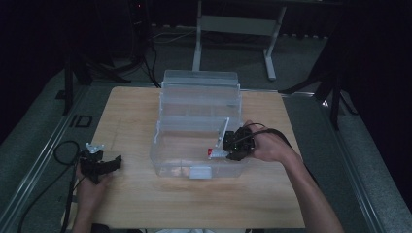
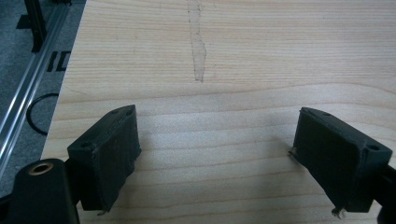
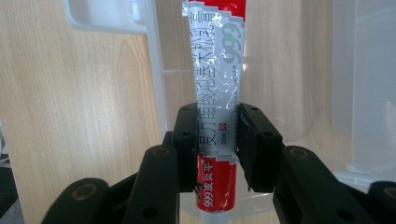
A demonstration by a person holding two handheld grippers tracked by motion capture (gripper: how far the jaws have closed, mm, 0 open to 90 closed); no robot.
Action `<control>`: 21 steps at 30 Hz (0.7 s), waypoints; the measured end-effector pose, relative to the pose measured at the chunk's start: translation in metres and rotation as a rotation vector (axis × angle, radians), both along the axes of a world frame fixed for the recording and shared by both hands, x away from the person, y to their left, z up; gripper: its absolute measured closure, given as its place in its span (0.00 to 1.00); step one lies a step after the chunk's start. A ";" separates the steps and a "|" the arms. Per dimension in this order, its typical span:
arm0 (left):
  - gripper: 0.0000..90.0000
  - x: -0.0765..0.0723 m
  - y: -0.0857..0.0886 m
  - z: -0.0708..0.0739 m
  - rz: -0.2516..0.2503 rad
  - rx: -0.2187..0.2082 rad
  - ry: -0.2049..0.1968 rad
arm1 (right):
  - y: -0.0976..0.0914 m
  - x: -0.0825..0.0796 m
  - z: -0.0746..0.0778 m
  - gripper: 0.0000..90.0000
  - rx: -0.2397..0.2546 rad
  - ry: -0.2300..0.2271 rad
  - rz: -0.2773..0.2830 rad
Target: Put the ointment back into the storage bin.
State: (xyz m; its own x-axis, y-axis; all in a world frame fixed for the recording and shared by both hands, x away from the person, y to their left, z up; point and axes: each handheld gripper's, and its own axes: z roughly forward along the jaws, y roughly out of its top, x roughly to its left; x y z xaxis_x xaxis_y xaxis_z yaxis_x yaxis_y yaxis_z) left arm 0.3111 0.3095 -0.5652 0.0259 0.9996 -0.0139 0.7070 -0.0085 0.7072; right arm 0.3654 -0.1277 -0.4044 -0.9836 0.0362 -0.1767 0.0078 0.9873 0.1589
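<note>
Right gripper view: right gripper (image 3: pixel 218 140) clamps tube (image 3: pixel 215 70), both ends cut off.

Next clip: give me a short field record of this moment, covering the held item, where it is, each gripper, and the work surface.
held item: red and silver tube, printed with 999 and Chinese text
location of item: over the clear plastic box, at its right side
right gripper: shut on the tube, fingers pressing both sides
left gripper: open, nothing between its fingers, low over bare wood
box: lid open, tiered trays raised at the back
surface: wooden table
</note>
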 end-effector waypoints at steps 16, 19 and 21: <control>0.17 0.000 0.000 0.000 0.000 0.000 0.000 | -0.002 0.001 0.004 0.56 0.032 -0.033 -0.043; 0.17 0.000 0.000 0.000 -0.001 0.000 0.000 | -0.007 0.002 0.006 0.55 0.047 -0.030 -0.058; 0.17 0.000 0.000 0.000 0.000 0.000 -0.001 | -0.009 0.002 0.006 0.54 0.046 -0.031 -0.064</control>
